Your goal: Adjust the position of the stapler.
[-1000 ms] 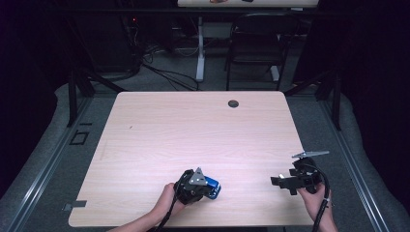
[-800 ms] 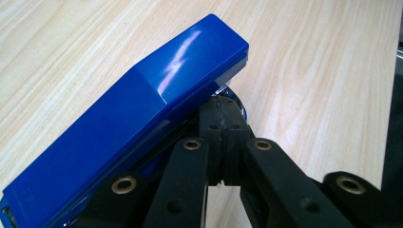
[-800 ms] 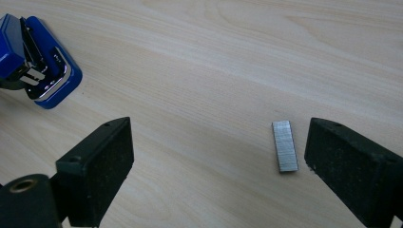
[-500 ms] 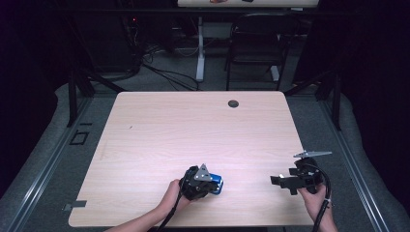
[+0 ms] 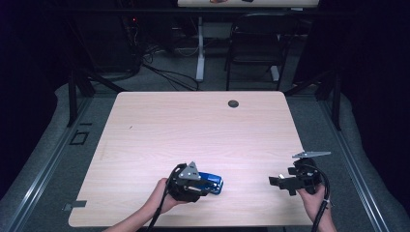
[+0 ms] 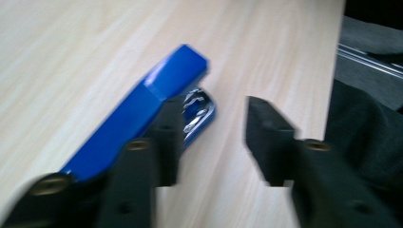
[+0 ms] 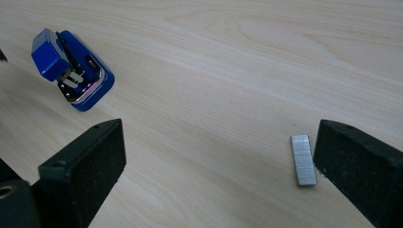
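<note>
Dim surroundings, lit tabletop; left gripper view motion-blurred.

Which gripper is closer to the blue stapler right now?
Left. The left gripper is right at the blue stapler, its jaws just opened, one beside the body. The right gripper sits well off to the stapler's right, near a strip of staples.

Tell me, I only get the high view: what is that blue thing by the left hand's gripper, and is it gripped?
Observer: A blue stapler. The left gripper has just been opening its jaws, and the stapler lies along one jaw with no pad pressing it.
Operator: Is the stapler closed?
Observer: No, the right gripper view shows its top tilted up off the metal base.
Operator: Anything near the other gripper?
Observer: The right gripper stands open around a strip of staples, which lies flat on the table.
</note>
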Demonstrator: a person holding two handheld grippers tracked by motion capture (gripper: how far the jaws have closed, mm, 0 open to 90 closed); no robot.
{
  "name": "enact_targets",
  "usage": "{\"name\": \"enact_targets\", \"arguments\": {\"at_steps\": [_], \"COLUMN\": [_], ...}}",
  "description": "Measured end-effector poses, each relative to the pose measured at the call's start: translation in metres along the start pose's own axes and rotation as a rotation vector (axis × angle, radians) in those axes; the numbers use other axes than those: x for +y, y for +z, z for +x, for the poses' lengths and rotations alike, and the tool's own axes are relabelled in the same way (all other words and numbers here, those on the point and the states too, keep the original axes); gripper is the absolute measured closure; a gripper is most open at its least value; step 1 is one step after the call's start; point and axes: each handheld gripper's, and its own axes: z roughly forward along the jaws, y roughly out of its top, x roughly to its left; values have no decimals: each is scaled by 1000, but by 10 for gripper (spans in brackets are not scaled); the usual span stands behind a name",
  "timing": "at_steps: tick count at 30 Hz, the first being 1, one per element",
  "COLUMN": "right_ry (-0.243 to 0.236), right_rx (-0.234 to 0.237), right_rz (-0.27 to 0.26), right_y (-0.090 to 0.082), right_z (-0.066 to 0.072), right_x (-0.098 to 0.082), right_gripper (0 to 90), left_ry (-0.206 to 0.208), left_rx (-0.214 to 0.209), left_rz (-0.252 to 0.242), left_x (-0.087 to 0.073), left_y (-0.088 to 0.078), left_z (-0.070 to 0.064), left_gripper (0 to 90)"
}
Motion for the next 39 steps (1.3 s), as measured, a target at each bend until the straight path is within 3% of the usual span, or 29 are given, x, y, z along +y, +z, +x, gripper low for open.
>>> {"name": "enact_targets", "arguments": {"at_steps": [3,4,5,6,7,9,10,11,13,15,18,20,22,23,28,31,34,35,38,39], "right_ry": [4,6,7,7,12,25,25,-4,-23,-84,-106,-144,-160,-186,-216,-284,-307,-322,-327,-353], "right_rx": [0,5,9,9,18,42,42,70,64,71,70,48,53,43,85,97,106,119,139,134], "right_rz": [-17,-18,-16,-16,-21,-29,-29,-39,-46,-61,-63,-48,-47,-31,-14,9,40,59,77,95], "right_y": [0,0,1,1,3,4,4,4,5,9,14,23,27,32,45,59,66,73,80,86], "right_z": [0,0,0,0,1,6,6,12,18,33,44,62,67,76,91,111,119,125,129,134], "right_x": [0,1,1,1,2,3,3,5,7,11,14,19,20,23,29,35,36,36,37,38], "right_gripper": [31,31,31,31,31,37,37,77,84,94,123,148,157,207,238,316,368,451,495,509], "left_ry": [-43,-43,-83,-83,-128,-180,-180,-234,-249,-286,-280,-275,-275,-261,-254,-256,-247,-232,-219,-201], "left_rx": [65,65,100,100,143,166,166,177,191,231,245,247,237,228,215,189,176,160,129,129], "left_rz": [-30,-30,-57,-57,-76,-79,-79,-76,-72,-69,-66,-59,-44,-22,-19,-19,-9,4,1,7], "left_x": [-3,-3,-7,-7,-14,-23,-23,-32,-35,-40,-41,-43,-44,-46,-47,-46,-45,-45,-44,-43], "left_y": [-19,-19,-31,-31,-41,-48,-48,-51,-51,-51,-50,-48,-44,-39,-34,-30,-26,-22,-19,-17], "left_z": [11,11,21,21,33,45,45,56,61,72,77,80,82,84,85,85,83,82,80,78], "left_gripper": [375,334,301,269,223,162,149,146,135,153,159,178,194,200,203,207,212,212,208,179]}}
